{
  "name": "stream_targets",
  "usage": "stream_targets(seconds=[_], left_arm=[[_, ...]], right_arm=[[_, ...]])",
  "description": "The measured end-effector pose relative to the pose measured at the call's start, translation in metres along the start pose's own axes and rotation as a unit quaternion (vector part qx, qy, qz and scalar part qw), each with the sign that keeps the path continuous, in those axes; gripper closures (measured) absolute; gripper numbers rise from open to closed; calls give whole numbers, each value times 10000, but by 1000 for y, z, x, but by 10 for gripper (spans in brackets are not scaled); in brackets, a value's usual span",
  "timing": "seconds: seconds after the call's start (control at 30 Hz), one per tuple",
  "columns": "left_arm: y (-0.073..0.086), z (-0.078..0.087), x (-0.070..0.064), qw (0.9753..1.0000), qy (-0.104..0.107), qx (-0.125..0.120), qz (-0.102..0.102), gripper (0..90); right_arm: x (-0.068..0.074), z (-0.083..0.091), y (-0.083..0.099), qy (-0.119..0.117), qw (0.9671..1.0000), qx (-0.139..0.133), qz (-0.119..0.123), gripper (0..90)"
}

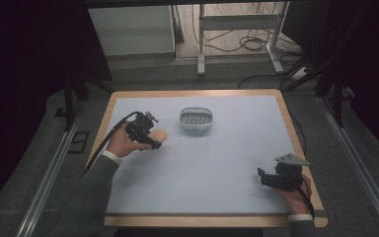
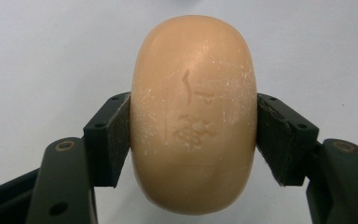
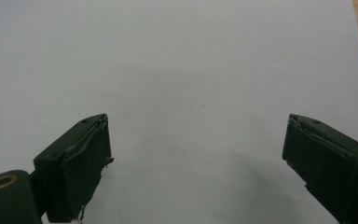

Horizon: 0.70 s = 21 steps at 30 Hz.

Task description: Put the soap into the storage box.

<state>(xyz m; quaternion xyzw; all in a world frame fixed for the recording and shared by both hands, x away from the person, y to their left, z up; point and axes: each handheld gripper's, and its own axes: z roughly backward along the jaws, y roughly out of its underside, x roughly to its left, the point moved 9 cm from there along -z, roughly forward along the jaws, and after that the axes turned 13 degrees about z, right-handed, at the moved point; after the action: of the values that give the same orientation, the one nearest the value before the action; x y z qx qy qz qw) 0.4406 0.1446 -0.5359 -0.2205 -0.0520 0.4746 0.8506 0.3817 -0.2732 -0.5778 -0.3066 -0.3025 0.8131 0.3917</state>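
My left gripper (image 2: 193, 135) was clamped on the smooth peach oval soap bar (image 2: 193, 116); I feared it could slip forward, because the pads (image 2: 119, 135) touched only its rounded sides.

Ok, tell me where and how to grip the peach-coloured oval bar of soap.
Grip the peach-coloured oval bar of soap across its narrow middle, pads on the two long sides, as the left gripper does now. The rounded ends would likely slip; the straighter long sides give the pads better seating.
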Motion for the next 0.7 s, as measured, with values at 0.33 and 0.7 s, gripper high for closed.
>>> stream_targets(seconds=[0.33, 0.7], left_arm=[[-9, -3, -4, 9999, 9, 44, -139, 328], [-22, -8, -10, 9996, -9, 92, -274, 329]], right_arm=[[0, 0, 1, -5, 10000, 7, -3, 76], [-2, -1, 2, 1, 10000, 21, -22, 76]])
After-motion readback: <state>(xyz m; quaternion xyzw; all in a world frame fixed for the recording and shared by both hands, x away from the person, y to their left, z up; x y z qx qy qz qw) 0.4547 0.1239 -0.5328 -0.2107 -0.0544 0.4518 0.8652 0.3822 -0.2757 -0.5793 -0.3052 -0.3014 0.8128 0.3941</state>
